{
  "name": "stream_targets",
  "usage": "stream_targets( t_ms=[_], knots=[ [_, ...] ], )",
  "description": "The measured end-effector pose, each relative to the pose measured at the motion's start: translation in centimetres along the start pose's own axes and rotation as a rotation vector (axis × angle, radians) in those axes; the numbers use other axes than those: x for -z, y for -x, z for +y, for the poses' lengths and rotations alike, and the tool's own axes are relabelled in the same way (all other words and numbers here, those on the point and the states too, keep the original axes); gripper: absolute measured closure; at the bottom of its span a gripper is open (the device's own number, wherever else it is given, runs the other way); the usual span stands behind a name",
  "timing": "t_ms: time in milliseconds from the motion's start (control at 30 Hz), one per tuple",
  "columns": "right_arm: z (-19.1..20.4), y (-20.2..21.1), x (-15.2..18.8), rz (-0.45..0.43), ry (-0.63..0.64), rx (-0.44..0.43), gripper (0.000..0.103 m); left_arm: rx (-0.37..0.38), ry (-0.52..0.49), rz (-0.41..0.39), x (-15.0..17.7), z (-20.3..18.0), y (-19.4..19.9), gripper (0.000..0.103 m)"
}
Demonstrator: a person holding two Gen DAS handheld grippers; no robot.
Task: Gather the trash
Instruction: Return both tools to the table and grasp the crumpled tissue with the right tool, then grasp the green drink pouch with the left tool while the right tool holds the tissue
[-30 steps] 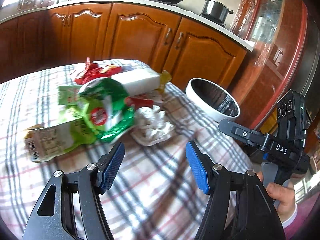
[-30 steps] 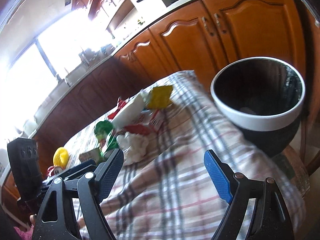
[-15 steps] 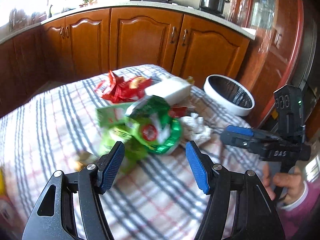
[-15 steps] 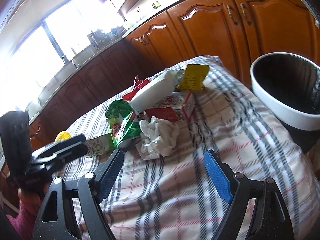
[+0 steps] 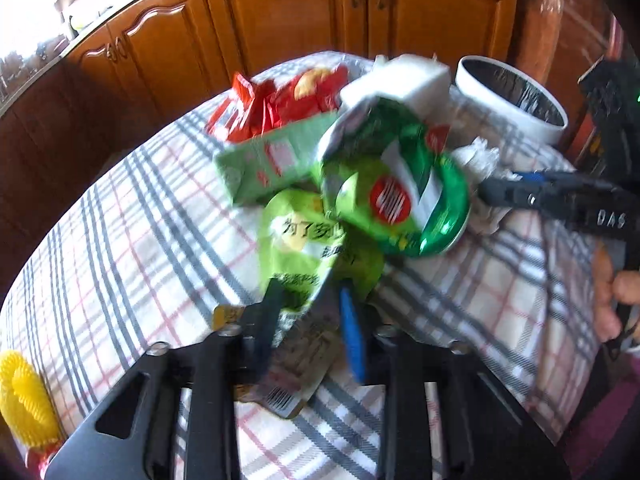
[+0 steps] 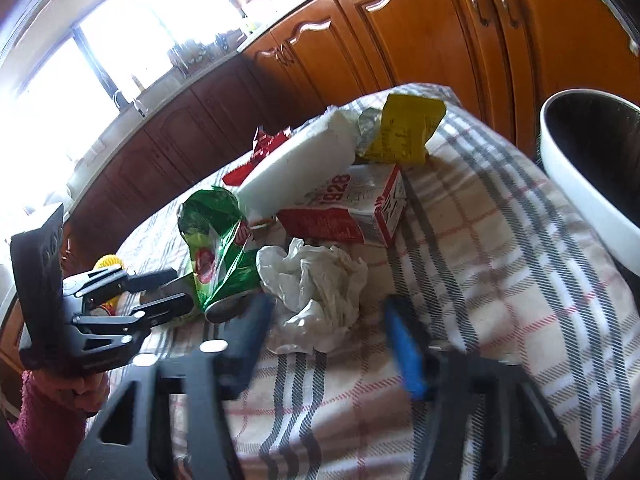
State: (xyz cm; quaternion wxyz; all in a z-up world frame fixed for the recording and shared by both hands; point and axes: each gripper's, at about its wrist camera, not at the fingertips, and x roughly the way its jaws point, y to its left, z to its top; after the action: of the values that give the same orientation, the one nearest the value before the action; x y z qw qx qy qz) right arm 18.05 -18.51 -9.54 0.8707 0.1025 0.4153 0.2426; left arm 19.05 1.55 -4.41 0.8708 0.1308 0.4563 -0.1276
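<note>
A pile of trash lies on the checked tablecloth. My left gripper straddles the near end of a light green snack wrapper, jaws partly closed around it and still apart. Beyond lie a dark green foil bag, a green carton, red wrappers and a white box. My right gripper is open, its fingers on either side of the crumpled white tissue. A red and white carton and a yellow wrapper lie behind it.
A white-rimmed bin stands off the table's far right edge; it also shows in the left wrist view. A yellow mesh object sits at the table's near left. Wooden cabinets run behind the table.
Both grippers moved in on the pile. The left gripper's jaws have narrowed around the light green wrapper. The right gripper has come down to the tissue and narrowed slightly.
</note>
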Motion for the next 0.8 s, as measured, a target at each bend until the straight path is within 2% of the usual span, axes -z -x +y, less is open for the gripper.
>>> stream_targets(
  t_ms=[33, 133, 300, 500, 633, 800],
  knots=[
    [0.1, -0.1, 0.0, 0.004, 0.007, -0.011, 0.071, -0.004, 0.005, -0.006, 0.2, 0.0, 0.3, 0.088],
    [0.7, 0.7, 0.3, -0.017, 0.034, 0.003, 0.078, 0.039, 0.051, -0.017, 1.0, 0.0, 1.5, 0.099],
    [0.6, 3.0, 0.9, -0.059, 0.034, -0.004, 0.080, 0.102, 0.119, -0.064, 2.8, -1.9, 4.4, 0.100],
    [-1.4, 6.0, 2.1, -0.101, 0.007, 0.014, 0.080, 0.239, 0.204, -0.115, 3.6, -6.2, 6.7, 0.100],
    [-2.9, 7.7, 2.6, -0.123, -0.023, 0.032, 0.080, 0.327, 0.219, -0.134, 2.8, -8.6, 7.1, 0.100],
    [-4.6, 10.3, 3.0, -0.170, -0.058, 0.076, 0.080, 0.372, 0.189, -0.163, 0.7, -10.9, 7.0, 0.100]
  ],
)
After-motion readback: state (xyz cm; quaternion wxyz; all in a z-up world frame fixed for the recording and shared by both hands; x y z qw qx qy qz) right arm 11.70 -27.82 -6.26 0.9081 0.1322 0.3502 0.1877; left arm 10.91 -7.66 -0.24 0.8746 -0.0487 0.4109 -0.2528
